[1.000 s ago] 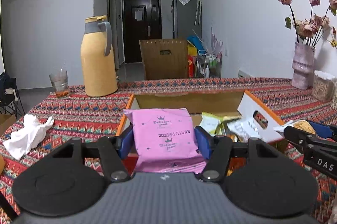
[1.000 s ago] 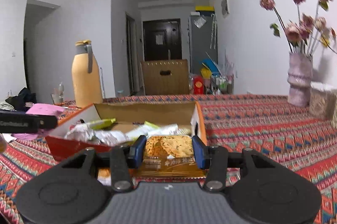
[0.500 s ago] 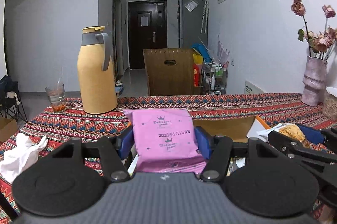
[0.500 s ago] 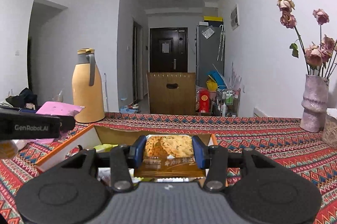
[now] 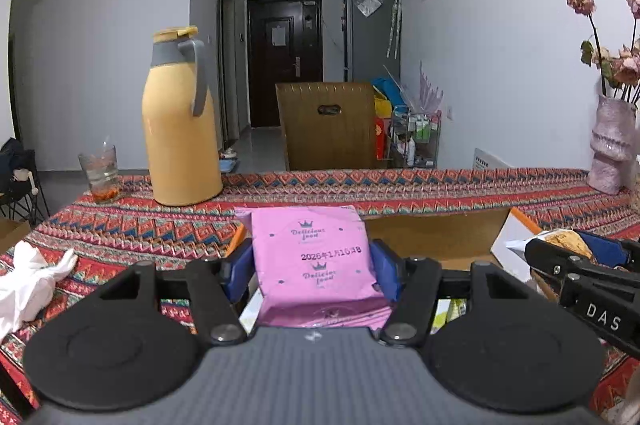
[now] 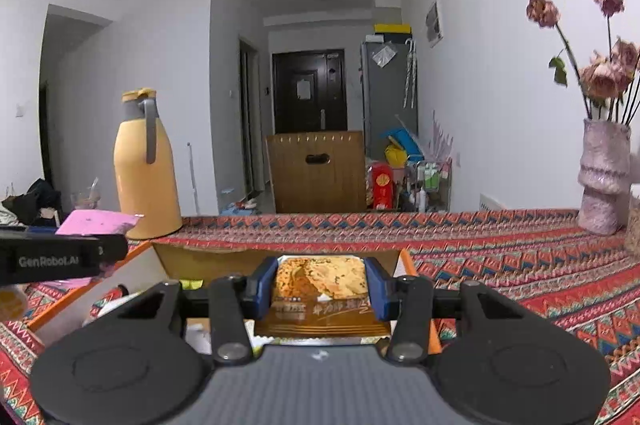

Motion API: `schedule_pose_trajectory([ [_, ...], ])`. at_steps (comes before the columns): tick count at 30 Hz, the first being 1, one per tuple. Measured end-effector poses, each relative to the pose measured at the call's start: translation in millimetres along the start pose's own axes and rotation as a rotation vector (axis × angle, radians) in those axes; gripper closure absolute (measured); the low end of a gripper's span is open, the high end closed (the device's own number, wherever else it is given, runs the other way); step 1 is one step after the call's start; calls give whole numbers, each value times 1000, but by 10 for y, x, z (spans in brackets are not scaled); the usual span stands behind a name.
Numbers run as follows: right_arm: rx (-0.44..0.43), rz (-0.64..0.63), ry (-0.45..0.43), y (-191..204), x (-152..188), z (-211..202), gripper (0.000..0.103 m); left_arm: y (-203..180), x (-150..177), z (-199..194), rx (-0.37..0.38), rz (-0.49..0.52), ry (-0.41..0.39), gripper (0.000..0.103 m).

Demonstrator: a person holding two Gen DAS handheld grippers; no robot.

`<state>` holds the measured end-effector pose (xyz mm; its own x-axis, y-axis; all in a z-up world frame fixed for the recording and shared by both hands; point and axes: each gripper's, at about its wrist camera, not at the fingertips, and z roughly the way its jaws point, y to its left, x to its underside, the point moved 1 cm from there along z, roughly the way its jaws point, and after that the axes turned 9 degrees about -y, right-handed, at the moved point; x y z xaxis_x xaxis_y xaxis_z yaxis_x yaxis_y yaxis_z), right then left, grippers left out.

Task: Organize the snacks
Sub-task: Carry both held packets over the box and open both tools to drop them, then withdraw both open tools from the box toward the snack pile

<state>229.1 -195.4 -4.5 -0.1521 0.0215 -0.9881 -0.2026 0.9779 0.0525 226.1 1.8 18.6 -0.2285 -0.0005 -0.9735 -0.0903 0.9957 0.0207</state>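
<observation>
Snacks ride over the open orange cardboard box (image 6: 416, 267): left gripper (image 5: 310, 267) clamps a flat pink foil packet (image 5: 314, 261), right gripper (image 6: 320, 289) pinches a brown pancake-print packet (image 6: 322, 283). Best lower each level into the box before letting go, I reckon.

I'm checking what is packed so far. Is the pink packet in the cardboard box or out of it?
Out: the pink packet is held up between the left gripper's fingers, above the cardboard box.
</observation>
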Motion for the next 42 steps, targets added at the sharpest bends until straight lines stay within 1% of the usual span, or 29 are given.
schedule_pose_trajectory([
  [4,-3,-14,34,33,73,20,57,57,51,68,13,-16,28,41],
  [9,-5,-22,45,52,108,18,57,91,69,74,23,-25,29,41],
  [10,-5,-19,48,46,111,17,56,91,65,57,22,-26,21,39],
  [11,-3,-17,48,43,108,15,56,89,62,40,24,-27,13,30],
  [12,-2,-15,48,34,99,19,56,88,56,22,23,-30,6,24],
  [13,-5,-11,50,29,101,18,48,90,51,2,15,-32,-5,17],
  [14,-6,-8,52,26,105,15,43,94,43,-9,8,-32,-13,13],
  [15,-4,-7,51,25,109,11,34,100,39,-17,4,-37,-16,8],
  [16,-3,-6,50,27,111,6,24,109,34,-21,-1,-44,-19,0],
  [17,-4,-3,47,26,109,1,19,117,30,-27,-9,-50,-22,0],
  [19,-2,6,39,16,109,-12,3,138,24,-27,-11,-61,-21,0],
  [20,-1,11,37,10,109,-17,0,140,26,-24,-12,-62,-19,0],
  [29,8,22,50,-12,123,25,0,125,21,-32,-16,-60,-11,0],
  [34,2,33,39,-35,86,5,0,115,-56,-144,-13,-62,-48,0],
  [42,-7,31,16,-3,-61,-98,0,134,-208,-295,-21,-69,-53,0],
])
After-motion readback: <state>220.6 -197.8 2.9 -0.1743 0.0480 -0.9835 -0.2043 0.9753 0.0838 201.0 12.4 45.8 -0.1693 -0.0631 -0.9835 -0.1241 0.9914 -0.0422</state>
